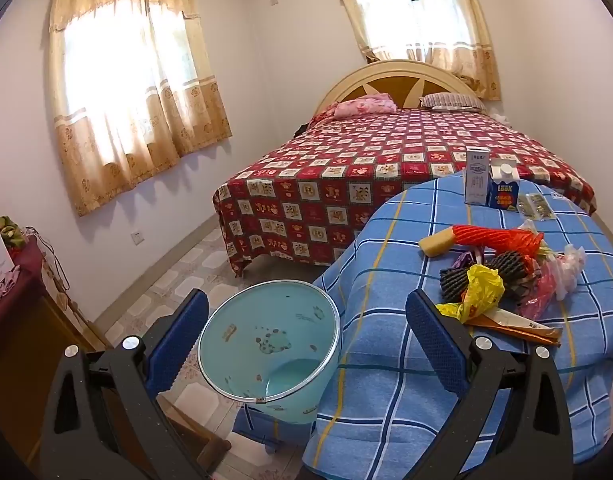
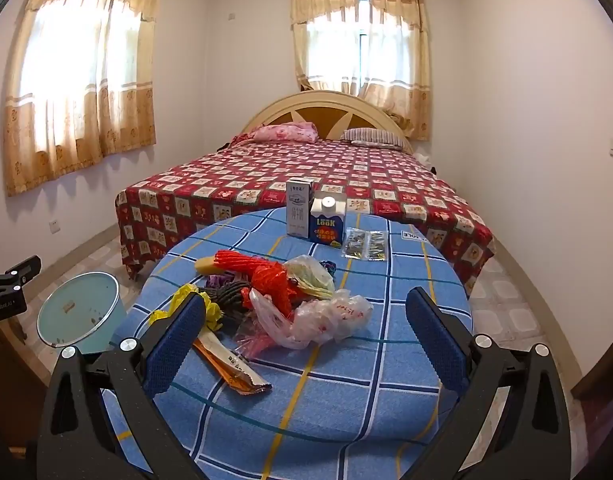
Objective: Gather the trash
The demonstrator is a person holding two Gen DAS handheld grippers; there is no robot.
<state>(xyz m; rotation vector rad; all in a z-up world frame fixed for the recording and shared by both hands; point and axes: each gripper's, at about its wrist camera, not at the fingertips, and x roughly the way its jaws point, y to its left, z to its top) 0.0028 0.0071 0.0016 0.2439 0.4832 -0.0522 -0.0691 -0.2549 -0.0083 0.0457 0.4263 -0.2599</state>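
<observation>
Both my grippers are spread wide and hold nothing: my left gripper (image 1: 306, 340) hangs above the pale blue bin (image 1: 268, 344), which sits beside the table (image 1: 386, 360) with its mouth tipped up toward me, I'd guess so trash can be dropped straight in. My right gripper (image 2: 306, 340) faces the trash pile (image 2: 282, 304) heaped near the table's middle, in easy reach of both hands. In it I count one red net sleeve (image 2: 262, 272), one yellow bag (image 2: 202, 304), one orange wrapper (image 2: 230, 368), and clear plastic bags (image 2: 326, 316) I cannot count apart. Farther off stand two cartons (image 2: 312, 216), upright and touching, with two foil sachets (image 2: 364, 244) lying just beside them.
</observation>
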